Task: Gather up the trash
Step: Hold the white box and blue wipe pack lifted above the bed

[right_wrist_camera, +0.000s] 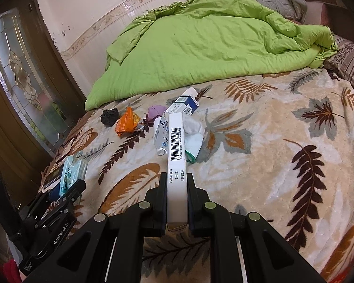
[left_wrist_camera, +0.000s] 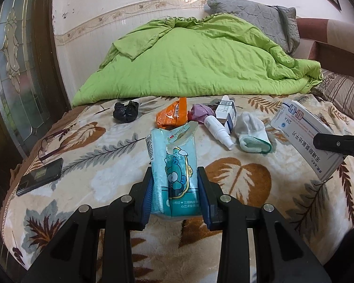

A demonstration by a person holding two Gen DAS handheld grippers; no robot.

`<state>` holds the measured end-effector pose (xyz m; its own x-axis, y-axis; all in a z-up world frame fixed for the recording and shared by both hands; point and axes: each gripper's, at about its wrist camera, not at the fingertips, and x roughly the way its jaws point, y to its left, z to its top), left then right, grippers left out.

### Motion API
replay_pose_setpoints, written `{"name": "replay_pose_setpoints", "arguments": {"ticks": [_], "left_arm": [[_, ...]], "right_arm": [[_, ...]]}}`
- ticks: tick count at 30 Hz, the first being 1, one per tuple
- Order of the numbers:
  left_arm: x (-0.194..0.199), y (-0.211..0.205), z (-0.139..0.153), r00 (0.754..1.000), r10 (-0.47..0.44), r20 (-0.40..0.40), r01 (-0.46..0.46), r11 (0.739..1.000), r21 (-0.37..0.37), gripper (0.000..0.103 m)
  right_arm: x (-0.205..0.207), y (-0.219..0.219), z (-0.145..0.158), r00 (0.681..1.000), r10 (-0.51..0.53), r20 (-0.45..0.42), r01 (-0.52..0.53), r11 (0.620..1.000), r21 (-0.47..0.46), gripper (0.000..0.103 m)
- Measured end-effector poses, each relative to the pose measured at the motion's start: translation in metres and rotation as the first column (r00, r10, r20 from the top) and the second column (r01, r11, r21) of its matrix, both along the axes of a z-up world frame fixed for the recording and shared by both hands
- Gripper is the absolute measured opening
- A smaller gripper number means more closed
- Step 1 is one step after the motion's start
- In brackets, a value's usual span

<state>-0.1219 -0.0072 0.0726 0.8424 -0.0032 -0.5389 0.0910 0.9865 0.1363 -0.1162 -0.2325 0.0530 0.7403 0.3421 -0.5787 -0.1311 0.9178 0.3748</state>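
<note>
My left gripper [left_wrist_camera: 174,176] is shut on a light blue tissue pack [left_wrist_camera: 174,162] and holds it above the leaf-print blanket [left_wrist_camera: 101,162]. It also shows in the right wrist view [right_wrist_camera: 72,173]. My right gripper [right_wrist_camera: 176,179] is shut on a white medicine box [right_wrist_camera: 175,155]; the box also shows in the left wrist view [left_wrist_camera: 304,136]. On the bed lie an orange wrapper [left_wrist_camera: 172,116], a black crumpled bag [left_wrist_camera: 126,112], a purple crumpled bag [left_wrist_camera: 200,113], a white spray bottle [left_wrist_camera: 218,129], a small blue and white box [left_wrist_camera: 226,109] and a white sock [left_wrist_camera: 252,132].
A black phone [left_wrist_camera: 40,176] and glasses [left_wrist_camera: 50,146] lie at the bed's left edge. A green duvet [left_wrist_camera: 195,59] and grey pillow [left_wrist_camera: 254,21] fill the far side. A dark wooden door with glass [left_wrist_camera: 14,70] stands on the left.
</note>
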Motion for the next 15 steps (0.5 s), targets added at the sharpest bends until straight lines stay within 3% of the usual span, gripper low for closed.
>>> {"name": "replay_pose_setpoints", "arguments": {"ticks": [15], "left_arm": [[0.0016, 0.0019, -0.0014, 1.000, 0.003, -0.002, -0.003, 1.000, -0.010, 0.033]], "right_arm": [[-0.0017, -0.0011, 0.0011, 1.000, -0.004, 0.003, 0.004, 1.000, 0.006, 0.015]]}}
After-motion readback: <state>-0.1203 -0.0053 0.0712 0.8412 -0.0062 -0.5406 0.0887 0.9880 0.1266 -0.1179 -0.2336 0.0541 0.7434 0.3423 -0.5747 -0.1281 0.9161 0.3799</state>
